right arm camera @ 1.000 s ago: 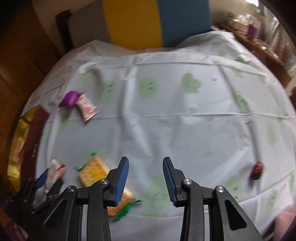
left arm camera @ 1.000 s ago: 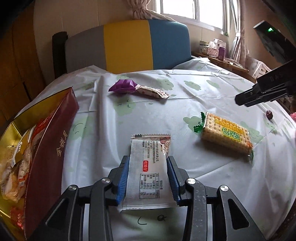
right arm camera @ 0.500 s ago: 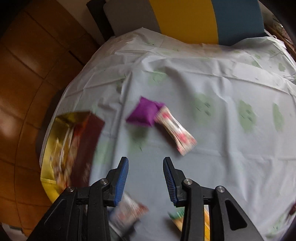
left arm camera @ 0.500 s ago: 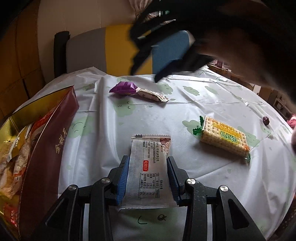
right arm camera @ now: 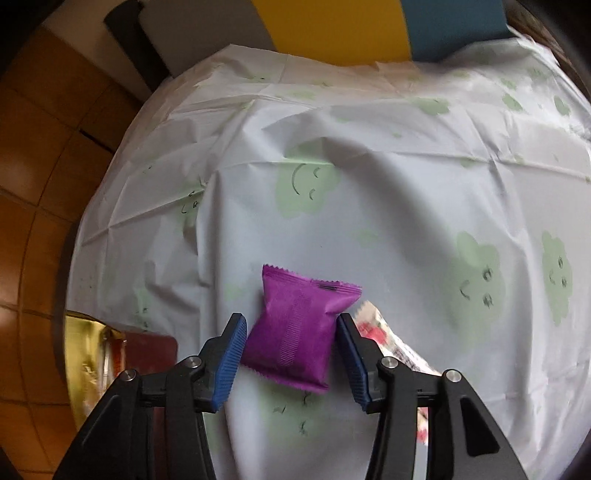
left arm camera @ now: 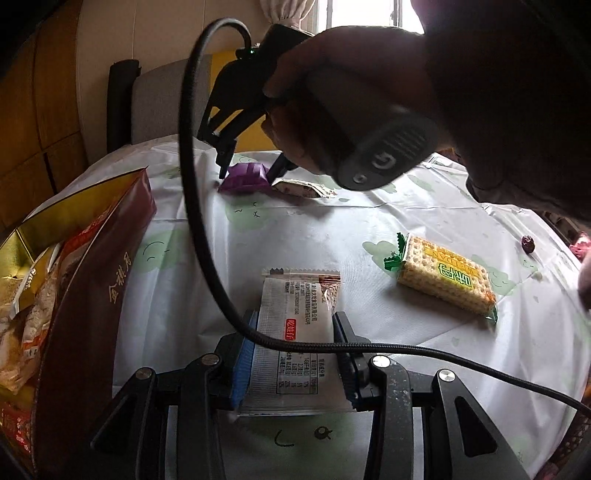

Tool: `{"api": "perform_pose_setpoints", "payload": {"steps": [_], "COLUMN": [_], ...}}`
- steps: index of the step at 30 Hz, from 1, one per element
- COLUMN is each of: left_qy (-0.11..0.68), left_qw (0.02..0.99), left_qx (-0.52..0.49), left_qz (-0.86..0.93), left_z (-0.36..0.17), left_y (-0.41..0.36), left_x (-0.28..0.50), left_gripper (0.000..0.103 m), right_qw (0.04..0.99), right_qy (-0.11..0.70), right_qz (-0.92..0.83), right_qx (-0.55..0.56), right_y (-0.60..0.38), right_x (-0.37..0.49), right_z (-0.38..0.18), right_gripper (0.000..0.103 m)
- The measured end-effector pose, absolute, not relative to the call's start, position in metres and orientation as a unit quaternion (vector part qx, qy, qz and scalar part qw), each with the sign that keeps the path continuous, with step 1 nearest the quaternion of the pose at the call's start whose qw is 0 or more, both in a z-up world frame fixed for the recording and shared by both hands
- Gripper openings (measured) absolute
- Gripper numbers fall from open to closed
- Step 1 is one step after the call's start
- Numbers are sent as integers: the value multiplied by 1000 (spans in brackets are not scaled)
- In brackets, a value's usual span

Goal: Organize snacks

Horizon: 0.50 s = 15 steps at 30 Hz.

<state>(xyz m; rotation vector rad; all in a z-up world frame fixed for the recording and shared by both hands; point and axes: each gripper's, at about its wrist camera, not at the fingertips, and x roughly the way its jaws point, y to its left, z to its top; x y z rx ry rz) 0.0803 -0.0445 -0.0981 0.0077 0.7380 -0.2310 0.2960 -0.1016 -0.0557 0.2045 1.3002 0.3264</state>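
surface: cloth (right arm camera: 388, 206) with green clouds, chair (right arm camera: 332, 29) behind | left gripper (left arm camera: 294, 354) clamps white packet (left arm camera: 295, 339) | right gripper (right arm camera: 291, 360) opening astride purple packet (right arm camera: 295, 328), not gripping

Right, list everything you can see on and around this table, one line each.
Purple foil snack pouch: one, purple, between the right tongs' pads.
White printed snack sachet: one, white, clamped in the left tongs.
Pink-and-white wrapped bar: one, beside the purple pouch.
Yellow cracker pack: one, yellow with green ends, on the cloth.
Small dark red fruit: one, near the table edge.
Maroon-and-gold snack box: one, open, holding packets.
White cloud-print tablecloth: one.
Grey-yellow-blue chair: one, behind the table.
Left tongs: shut.
Right tongs: opening.
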Motion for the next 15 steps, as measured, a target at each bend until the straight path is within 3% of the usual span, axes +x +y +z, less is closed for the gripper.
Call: {"api": "perform_pose_setpoints", "payload": {"steps": [1,4,10,15], "left_qy": [360,359,359,359], "left_qw": [926,926,927,927], "left_qx": [4,4,6,8], "left_qz": [-113,-113,-112,-111], "left_z": [-98,-98,-99,-98], "left_y": [-45,-45,-45,-46], "left_x": [80,82,81,81], "left_gripper": [41,41,41,41], "right_qw": [782,787,792,784], "right_qy": [598,586,564,586], "right_qz": [154,181,232,204], "right_qx": [85,60,22,18], "right_y": [-99,-100,-138,-200], "right_x": [296,285,240,217], "right_z": [-55,-42,-4,-11], "right_gripper": [42,39,39,40]}}
